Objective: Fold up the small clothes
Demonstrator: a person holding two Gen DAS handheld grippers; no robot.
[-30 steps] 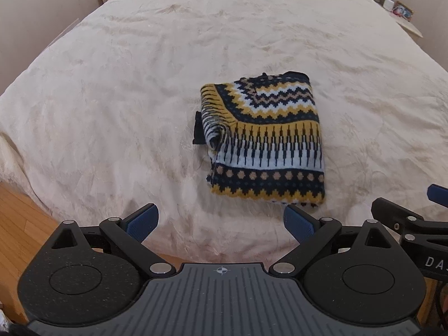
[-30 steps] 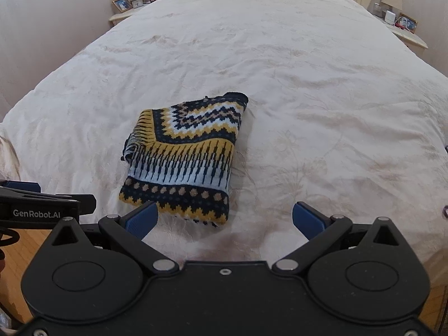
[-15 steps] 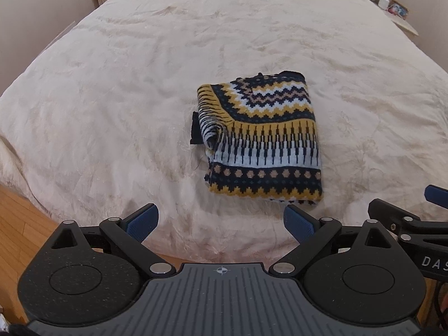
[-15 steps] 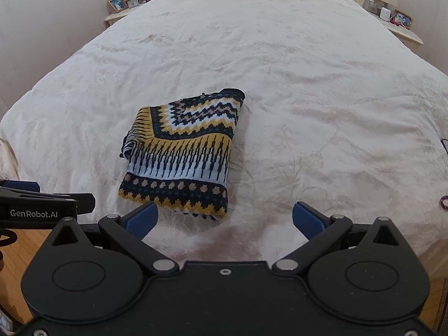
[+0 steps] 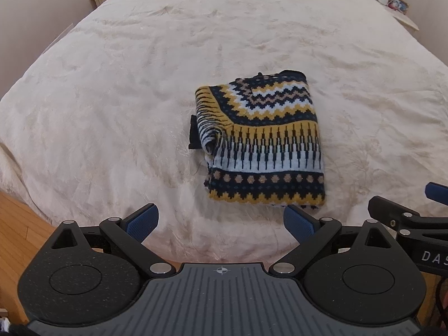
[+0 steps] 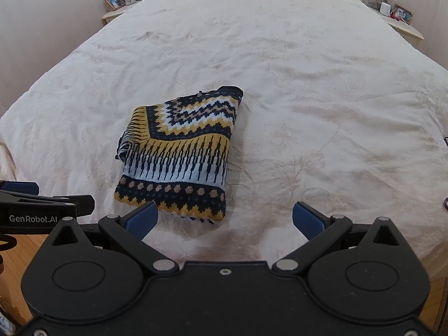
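Folded patterned sweater (image 5: 260, 142) was seen mid-frame on bed (image 5: 112, 98). Left gripper (image 5: 221, 221) and right gripper (image 6: 224, 218) were held wide apart, empty. Loose left-side roll could be undone by careless regrasp.

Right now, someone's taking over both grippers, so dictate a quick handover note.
Left gripper: open, empty, held back at the bed's near edge.
Right gripper: open, empty, beside it.
Sweater: lies folded in a compact rectangle on the bed, near the front edge, touched by neither gripper.
Done: the fold looks finished.
Left: a dark bit pokes out at its left side; tuck it if wanted. No other clothes in view.
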